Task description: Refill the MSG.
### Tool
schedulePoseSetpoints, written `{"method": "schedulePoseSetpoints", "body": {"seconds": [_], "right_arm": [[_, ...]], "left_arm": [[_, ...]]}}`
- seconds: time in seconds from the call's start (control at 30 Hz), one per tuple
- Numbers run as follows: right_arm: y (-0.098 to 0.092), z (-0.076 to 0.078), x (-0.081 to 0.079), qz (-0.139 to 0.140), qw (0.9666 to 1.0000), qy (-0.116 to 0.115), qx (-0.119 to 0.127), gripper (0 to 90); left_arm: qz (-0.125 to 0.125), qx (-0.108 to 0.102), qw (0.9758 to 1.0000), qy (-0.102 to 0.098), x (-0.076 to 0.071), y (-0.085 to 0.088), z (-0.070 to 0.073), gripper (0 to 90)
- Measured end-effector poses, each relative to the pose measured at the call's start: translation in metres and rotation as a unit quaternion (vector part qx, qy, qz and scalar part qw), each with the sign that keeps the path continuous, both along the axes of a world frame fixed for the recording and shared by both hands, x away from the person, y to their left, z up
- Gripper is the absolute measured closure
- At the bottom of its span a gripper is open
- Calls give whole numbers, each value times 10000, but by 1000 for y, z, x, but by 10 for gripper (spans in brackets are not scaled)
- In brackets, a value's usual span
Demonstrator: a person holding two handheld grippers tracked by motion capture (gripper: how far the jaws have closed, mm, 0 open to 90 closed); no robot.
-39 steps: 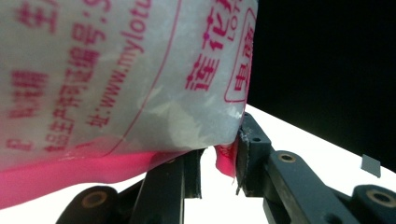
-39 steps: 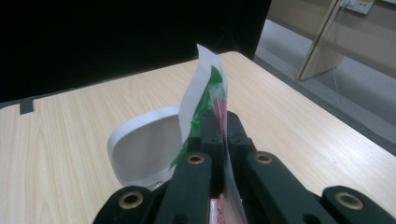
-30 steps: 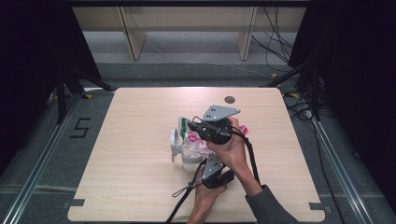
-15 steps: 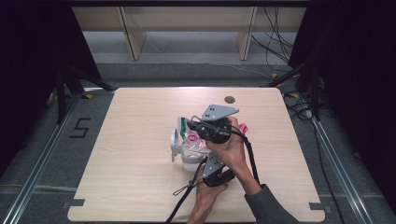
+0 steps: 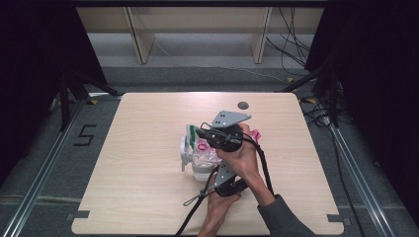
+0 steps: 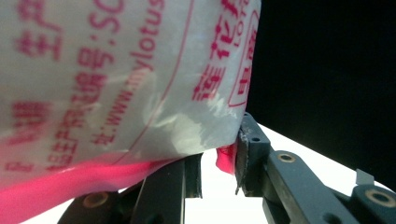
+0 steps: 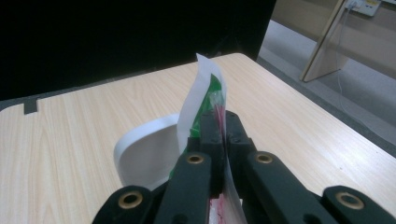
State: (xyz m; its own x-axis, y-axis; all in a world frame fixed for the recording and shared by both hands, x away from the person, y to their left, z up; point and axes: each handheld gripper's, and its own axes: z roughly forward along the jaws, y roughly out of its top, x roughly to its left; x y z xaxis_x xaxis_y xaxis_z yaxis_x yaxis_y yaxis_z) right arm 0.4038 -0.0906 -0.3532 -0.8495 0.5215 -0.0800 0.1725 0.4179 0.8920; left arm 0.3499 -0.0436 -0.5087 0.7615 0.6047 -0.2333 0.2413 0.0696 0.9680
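Observation:
A white plastic bag with pink print (image 5: 201,152) (image 6: 116,79) lies bunched at the table's middle, against a white container (image 5: 189,159) (image 7: 144,154). My left gripper (image 5: 213,163) (image 6: 219,149), held from the near side, points away into the bag. Its jaws stand a little apart, and the bag's lower edge rests against both pads. My right gripper (image 5: 198,132) (image 7: 219,122) reaches in from the right, above the bag. It is shut on the thin edge of a green and white packet (image 5: 190,134) (image 7: 205,98) that stands upright over the container.
The light wooden table (image 5: 143,197) has open room on all sides of the cluster. A dark round hole (image 5: 242,105) sits near its far edge. A pink scrap (image 5: 255,134) shows just right of the right gripper. Cables trail toward the near edge.

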Motion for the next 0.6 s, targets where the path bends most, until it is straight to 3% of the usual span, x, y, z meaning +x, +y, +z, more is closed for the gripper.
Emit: {"method": "schedulePoseSetpoints", "body": {"seconds": [0.03,0.2,0.23,0.27,0.3,0.33,0.37,0.4,0.43,0.57,0.6], "right_arm": [[0,0,0,11,10000,-76,-12,900],[0,1,0,44,10000,-38,-53,899],[1,1,-1,46,10000,-46,-50,898],[1,2,-2,25,10000,-74,-25,897],[1,3,-2,63,9999,-94,-45,898],[3,2,-2,30,9999,-141,-19,898],[2,1,-1,7,9999,-116,-33,898],[2,0,-1,-56,10000,-12,-3,898],[1,0,0,5,10000,-25,-35,898],[2,2,-2,23,9998,-172,-50,899],[2,1,-1,22,9999,-143,-74,899]], "left_arm": [[5,9,10000,2,0,0,0,744],[-17,-29,10000,10,-1,0,1,744],[5,83,10000,53,-1,1,1,744],[-17,-6,10000,21,-1,-1,1,745],[-16,-382,9992,73,-2,-6,1,745],[-52,-289,9995,72,-1,-5,1,745],[-57,-26,10000,19,0,-1,0,745],[-57,-26,10000,19,0,-1,0,744],[9,-472,9988,95,-2,-9,0,745],[-26,-475,9988,80,-2,-7,2,746],[-106,110,9999,-6,0,0,1,746]]}}
